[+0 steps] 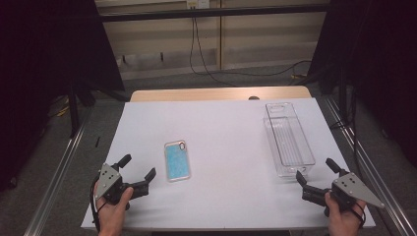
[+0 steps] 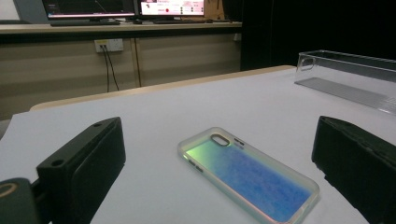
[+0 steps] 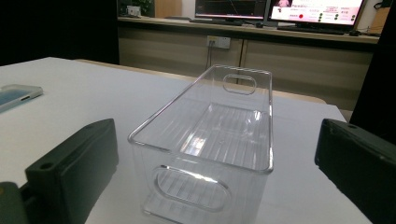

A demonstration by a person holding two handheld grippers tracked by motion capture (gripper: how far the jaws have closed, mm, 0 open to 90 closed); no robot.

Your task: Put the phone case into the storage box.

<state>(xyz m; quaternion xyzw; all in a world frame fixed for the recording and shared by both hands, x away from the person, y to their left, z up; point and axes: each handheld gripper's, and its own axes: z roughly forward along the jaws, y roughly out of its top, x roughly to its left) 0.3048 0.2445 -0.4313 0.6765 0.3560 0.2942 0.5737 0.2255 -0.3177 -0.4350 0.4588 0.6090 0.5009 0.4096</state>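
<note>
A phone case (image 1: 177, 160) with a blue, iridescent back lies flat on the white table, left of centre. In the left gripper view the phone case (image 2: 250, 175) lies just ahead of the wide-apart jaws. My left gripper (image 1: 138, 167) is open near the front left edge, a short way left of the case. A clear plastic bin (image 1: 288, 139) stands at the right, long side running away from me, with nothing in it. My right gripper (image 1: 315, 170) is open just in front of the bin's near end. In the right gripper view the bin (image 3: 219, 135) stands ahead of the jaws.
The white table sheet (image 1: 226, 123) has bare room between case and bin. A wooden table edge (image 1: 216, 93) shows at the back. Cables (image 1: 206, 64) hang down the far wall. Metal rails (image 1: 54, 182) run along both sides.
</note>
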